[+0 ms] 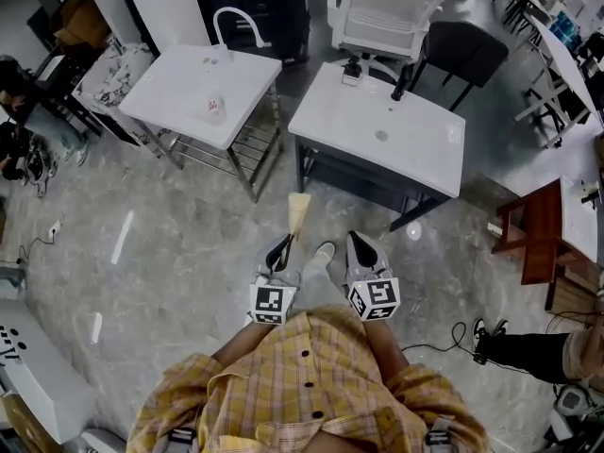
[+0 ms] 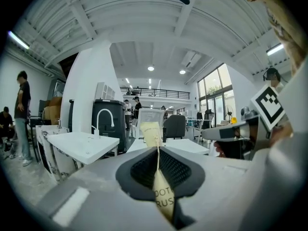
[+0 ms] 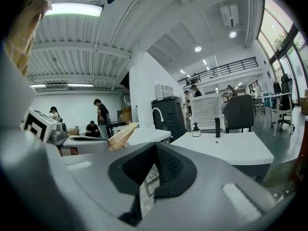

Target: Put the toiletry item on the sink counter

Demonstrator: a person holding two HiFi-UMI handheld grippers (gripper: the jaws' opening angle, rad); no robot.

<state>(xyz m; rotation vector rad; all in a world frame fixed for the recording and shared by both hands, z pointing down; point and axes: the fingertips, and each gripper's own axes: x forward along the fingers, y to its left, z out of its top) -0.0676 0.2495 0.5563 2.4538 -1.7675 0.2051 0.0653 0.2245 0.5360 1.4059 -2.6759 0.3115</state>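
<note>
My left gripper point(image 1: 282, 244) point(image 2: 157, 149) is shut on a pale yellow flat toiletry packet point(image 1: 299, 215) point(image 2: 157, 184) with dark print. The packet sticks out forward past the fingertips and also shows in the right gripper view point(image 3: 121, 134). My right gripper point(image 1: 357, 240) point(image 3: 154, 146) is beside it, jaws together with nothing between them. Both point level toward two white sink counters ahead. The left sink counter point(image 1: 179, 88) point(image 2: 79, 146) has a white arched tap point(image 1: 236, 17). The right sink counter point(image 1: 415, 144) point(image 3: 231, 150) carries a soap dispenser point(image 1: 352, 68) and a black tap point(image 1: 403, 81).
A small pale object point(image 1: 215, 107) lies on the left counter. Behind the right counter stand a white mesh chair point(image 1: 387, 12) and a black chair point(image 1: 464, 50). A red-brown stool point(image 1: 536, 229) and floor cables point(image 1: 444, 343) are at right. People stand at far left point(image 2: 21, 114).
</note>
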